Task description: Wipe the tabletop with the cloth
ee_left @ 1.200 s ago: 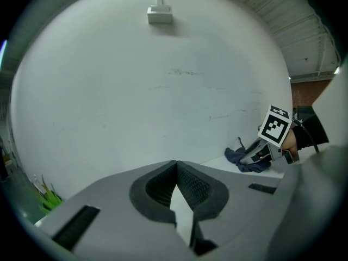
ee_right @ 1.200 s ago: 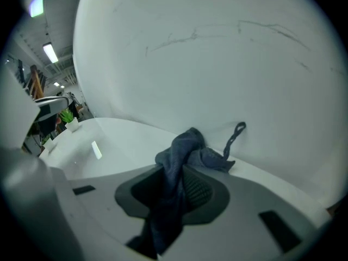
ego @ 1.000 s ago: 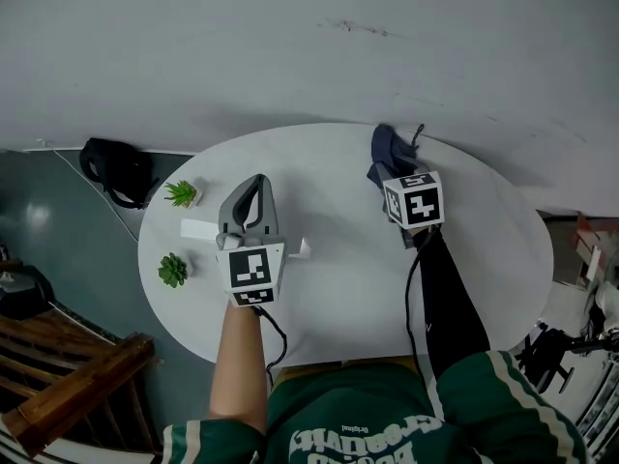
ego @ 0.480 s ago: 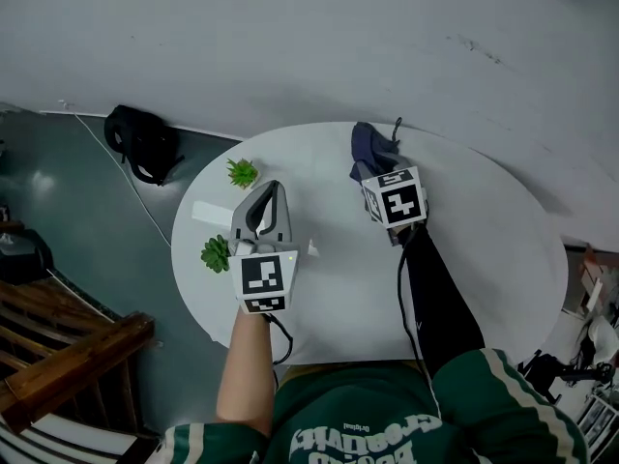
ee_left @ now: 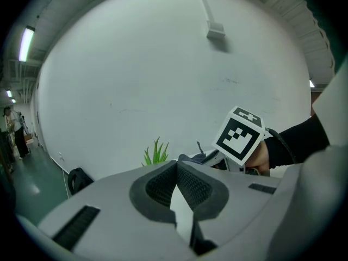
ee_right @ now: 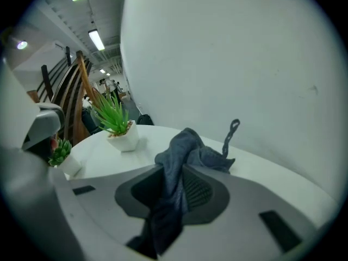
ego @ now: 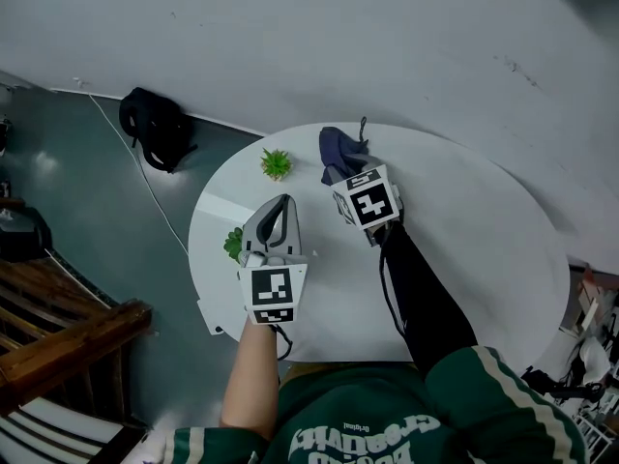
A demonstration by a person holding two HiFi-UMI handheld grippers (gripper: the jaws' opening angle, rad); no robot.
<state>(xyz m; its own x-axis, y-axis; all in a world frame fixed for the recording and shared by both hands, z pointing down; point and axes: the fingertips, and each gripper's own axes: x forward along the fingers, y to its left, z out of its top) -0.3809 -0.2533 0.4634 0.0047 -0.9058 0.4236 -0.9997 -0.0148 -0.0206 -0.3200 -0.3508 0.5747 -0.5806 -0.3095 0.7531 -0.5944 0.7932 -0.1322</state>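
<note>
Dark blue-grey fabric cloth (ee_right: 187, 143) is pinched in the closed jaws of the right gripper (ee_right: 182, 173), bunched at the upper centre of the round white tabletop (ego: 464, 230). Lower left, the left gripper (ee_left: 176, 166) has its jaws pressed together, empty. A spiky green plant in a white pot (ego: 277, 164) stands just left of the cloth.

There are a potted plant (ego: 277, 163), a second plant (ego: 233, 244), a black bag (ego: 155, 127).
</note>
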